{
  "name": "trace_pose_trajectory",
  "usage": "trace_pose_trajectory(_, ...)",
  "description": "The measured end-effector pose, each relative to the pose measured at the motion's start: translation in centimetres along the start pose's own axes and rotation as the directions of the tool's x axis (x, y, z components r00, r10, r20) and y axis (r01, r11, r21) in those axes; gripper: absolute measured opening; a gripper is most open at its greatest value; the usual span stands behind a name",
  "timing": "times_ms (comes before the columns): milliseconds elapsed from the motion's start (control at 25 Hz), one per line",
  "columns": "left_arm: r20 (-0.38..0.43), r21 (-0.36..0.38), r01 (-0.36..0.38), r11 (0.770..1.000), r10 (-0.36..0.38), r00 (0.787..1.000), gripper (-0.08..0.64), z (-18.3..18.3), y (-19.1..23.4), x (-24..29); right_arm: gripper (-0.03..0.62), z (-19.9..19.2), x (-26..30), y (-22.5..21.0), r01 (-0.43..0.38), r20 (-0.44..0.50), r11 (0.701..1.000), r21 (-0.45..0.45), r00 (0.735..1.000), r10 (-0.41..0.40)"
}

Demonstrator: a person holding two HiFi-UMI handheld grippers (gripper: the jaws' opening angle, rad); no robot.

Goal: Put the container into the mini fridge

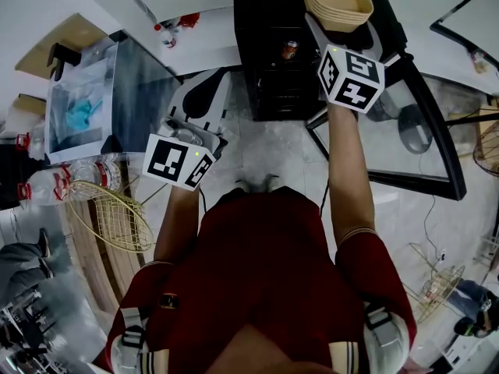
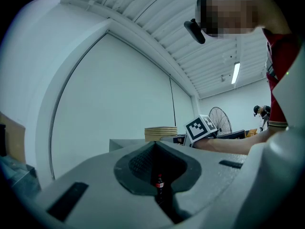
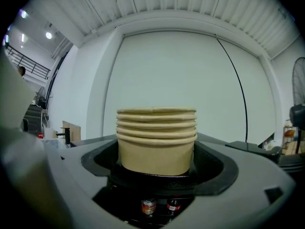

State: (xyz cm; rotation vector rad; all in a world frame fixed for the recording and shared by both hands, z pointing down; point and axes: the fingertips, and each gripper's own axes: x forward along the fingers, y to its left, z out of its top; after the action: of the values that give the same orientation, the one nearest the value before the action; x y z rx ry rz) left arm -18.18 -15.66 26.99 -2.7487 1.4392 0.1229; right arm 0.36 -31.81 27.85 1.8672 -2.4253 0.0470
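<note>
Clamping one container stack point(image 3: 156, 140) by its round base, five nested tan paper bowls with rolled rims, the right gripper point(image 3: 157, 180) holds it before the black, boxy mini fridge point(image 1: 269, 61) at twelve o'clock. At six o'clock below the stack, one can point(image 3: 148, 206) and one bottle point(image 3: 173, 205) stand inside. One glass door point(image 1: 405, 131) hangs open at two o'clock. The left gripper point(image 2: 155, 161) is closed and empty.

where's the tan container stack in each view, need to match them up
Head view: container stack at the top edge, right of centre, just beyond the marker cube.
Left gripper view: small, near the centre, left of that same cube.
Right gripper view: large, dead centre.
Shared landmark: the drinks inside the mini fridge, below the stack in all three views.
</note>
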Motion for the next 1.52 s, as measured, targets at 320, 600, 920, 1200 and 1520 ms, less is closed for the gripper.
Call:
trace_pose_trajectory(320, 0.001, 0.004, 0.002, 1.0, -0.002, 1.0, 0.006, 0.0, 0.0, -0.1, 0.448, -0.2, 0.3, -0.2, -0.015, -0.014, 1.0, 0.008, 1.0, 0.015)
trace_pose_trajectory(600, 0.001, 0.009, 0.01, 1.0, -0.01, 1.0, 0.006, 0.0, -0.5, -0.3, 0.448, 0.2, -1.0, -0.6, -0.005, 0.029, 1.0, 0.02, 1.0, 0.005)
trace_pose_trajectory(920, 0.001, 0.011, 0.041, 0.999, -0.041, 0.999, 0.006, 0.1, -1.8, -0.5, 0.448, 0.9, -3.1, -0.6, -0.02, 0.076, 0.999, 0.032, 0.997, 0.018)
trace_pose_trajectory(1200, -0.002, 0.012, 0.075, 0.997, -0.075, 0.997, 0.006, 0.0, -3.0, -0.5, 0.446, 1.3, -5.0, -1.2, -0.023, 0.124, 0.998, 0.066, 0.992, 0.015)
trace_pose_trajectory(1520, 0.003, 0.008, 0.11, 0.994, -0.11, 0.994, 0.006, 0.1, -4.3, -0.3, 0.446, 2.4, -8.4, -1.5, -0.028, 0.167, 0.997, 0.07, 0.986, 0.017)
